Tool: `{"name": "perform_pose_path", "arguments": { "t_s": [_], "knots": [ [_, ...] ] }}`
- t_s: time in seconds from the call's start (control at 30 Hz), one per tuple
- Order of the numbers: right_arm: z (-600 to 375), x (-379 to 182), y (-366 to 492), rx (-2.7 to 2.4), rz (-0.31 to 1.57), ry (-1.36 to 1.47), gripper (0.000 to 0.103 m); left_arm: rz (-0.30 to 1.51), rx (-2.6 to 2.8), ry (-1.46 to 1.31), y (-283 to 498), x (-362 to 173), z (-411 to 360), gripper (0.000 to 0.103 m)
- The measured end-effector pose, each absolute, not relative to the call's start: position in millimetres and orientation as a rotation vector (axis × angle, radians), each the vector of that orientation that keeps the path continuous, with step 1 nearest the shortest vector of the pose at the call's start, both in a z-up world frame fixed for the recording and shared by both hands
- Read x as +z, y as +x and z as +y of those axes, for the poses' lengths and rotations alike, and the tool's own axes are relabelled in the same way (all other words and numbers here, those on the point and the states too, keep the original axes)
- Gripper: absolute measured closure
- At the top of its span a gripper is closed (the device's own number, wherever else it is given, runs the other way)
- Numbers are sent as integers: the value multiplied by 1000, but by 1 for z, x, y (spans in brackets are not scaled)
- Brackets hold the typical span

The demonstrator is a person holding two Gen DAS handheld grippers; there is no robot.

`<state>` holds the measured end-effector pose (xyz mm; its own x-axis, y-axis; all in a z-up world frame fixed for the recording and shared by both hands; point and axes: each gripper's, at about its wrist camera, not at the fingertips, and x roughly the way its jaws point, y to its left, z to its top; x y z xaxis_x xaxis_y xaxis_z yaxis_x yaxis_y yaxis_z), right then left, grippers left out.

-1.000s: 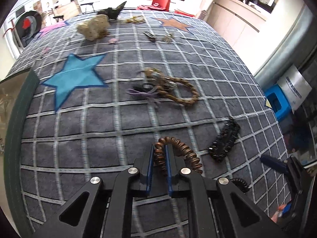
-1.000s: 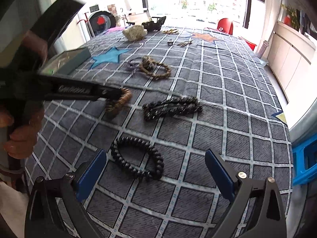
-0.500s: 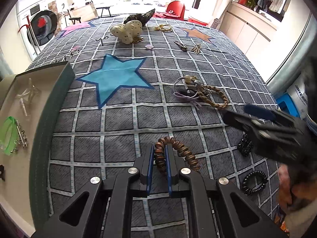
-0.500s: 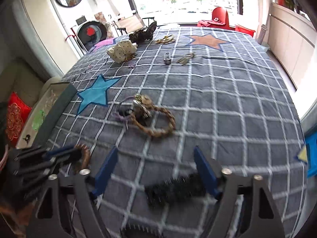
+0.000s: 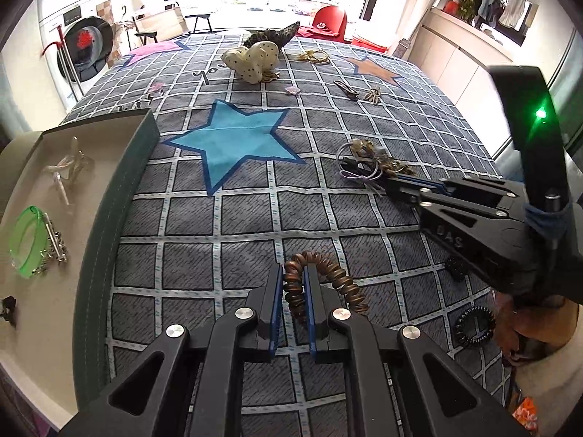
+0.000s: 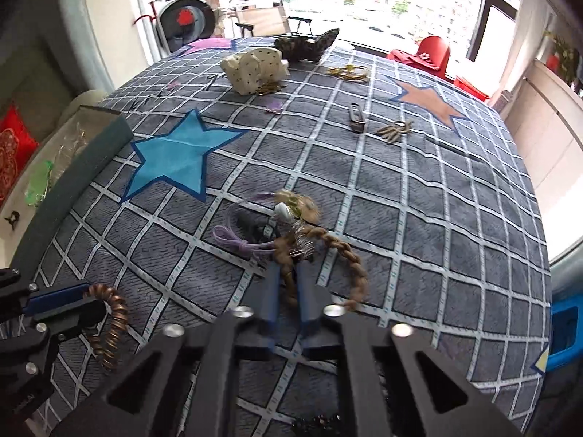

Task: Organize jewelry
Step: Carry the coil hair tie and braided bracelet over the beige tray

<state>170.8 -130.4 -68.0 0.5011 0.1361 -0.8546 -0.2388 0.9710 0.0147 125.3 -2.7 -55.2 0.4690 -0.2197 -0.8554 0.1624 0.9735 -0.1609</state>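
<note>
Since a second ago the right claw has swung from the black coil tie across the checked cloth to the tangled pile, and its jaws have just been closing; they are now clenched on the braided tan loop, which curves away to the right over the cloth. Beside it lies a purple cord. On the left, the open box sits at the cloth's edge. Nearer, the left claw grips a copper coil tie, pinched upright, its arc bending right.
</note>
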Motion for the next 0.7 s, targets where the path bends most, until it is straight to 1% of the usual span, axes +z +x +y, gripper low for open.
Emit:
{"name": "perform_pose_path", "arguments": {
  "t_s": [0.43,0.7],
  "knots": [
    [-160,-35,134,314,1024,238,97,1012,-234,-55,106,-39,8,89],
    [-158,-23,115,320,1013,278,97,974,-228,-69,92,-26,24,89]
  ]
}}
